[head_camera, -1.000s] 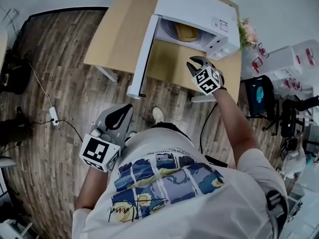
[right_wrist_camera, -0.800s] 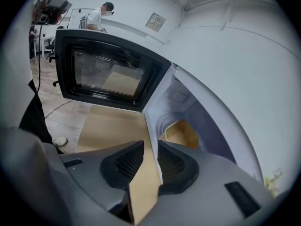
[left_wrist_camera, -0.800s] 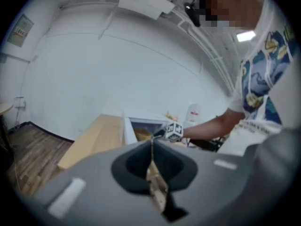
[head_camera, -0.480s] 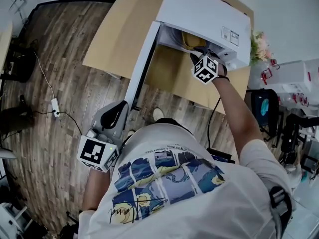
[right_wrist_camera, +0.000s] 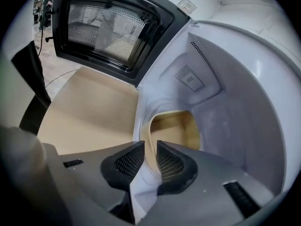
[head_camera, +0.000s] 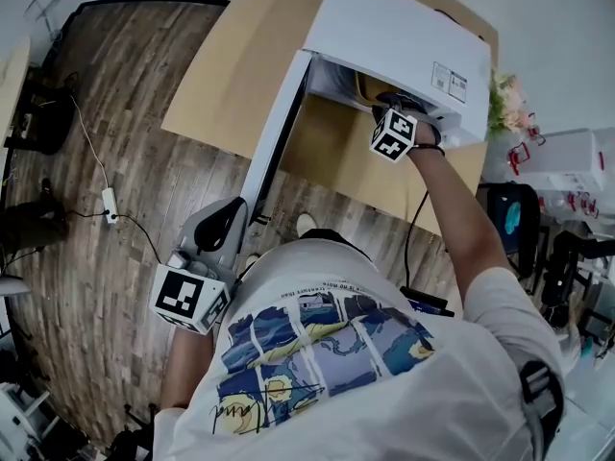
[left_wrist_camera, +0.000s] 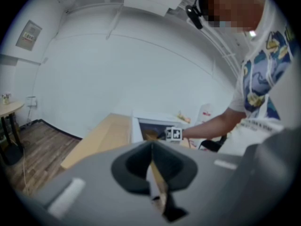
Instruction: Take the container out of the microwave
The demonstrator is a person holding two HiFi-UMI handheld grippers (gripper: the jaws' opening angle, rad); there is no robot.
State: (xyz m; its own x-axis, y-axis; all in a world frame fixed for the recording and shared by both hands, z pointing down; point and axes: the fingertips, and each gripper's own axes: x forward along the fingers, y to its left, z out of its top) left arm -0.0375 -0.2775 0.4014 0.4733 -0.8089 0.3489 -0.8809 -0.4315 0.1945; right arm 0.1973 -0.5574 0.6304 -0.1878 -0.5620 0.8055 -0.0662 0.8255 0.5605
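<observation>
Container (right_wrist_camera: 171, 126): tan, shallow, sits on the floor of the microwave (head_camera: 404, 36) cavity, toward its right side.

Nearest: left gripper (left_wrist_camera: 151, 147) hangs low at the person's left side over the wood floor (head_camera: 125, 142), well short of the worktop (head_camera: 231, 65). Its fingers are pressed together with nothing between them.

Further out: right arm is stretched forward and the right gripper (right_wrist_camera: 150, 150) reaches into the cavity mouth. Its fingers are drawn narrow and pinch the container's near rim, one pad inside the wall and one outside.

Microwave door (right_wrist_camera: 113, 27) is swung wide to the left, mesh window facing the right gripper view. The white microwave stands on the tan worktop.

Far right: pink flowers (head_camera: 504, 104) just beside the microwave.
</observation>
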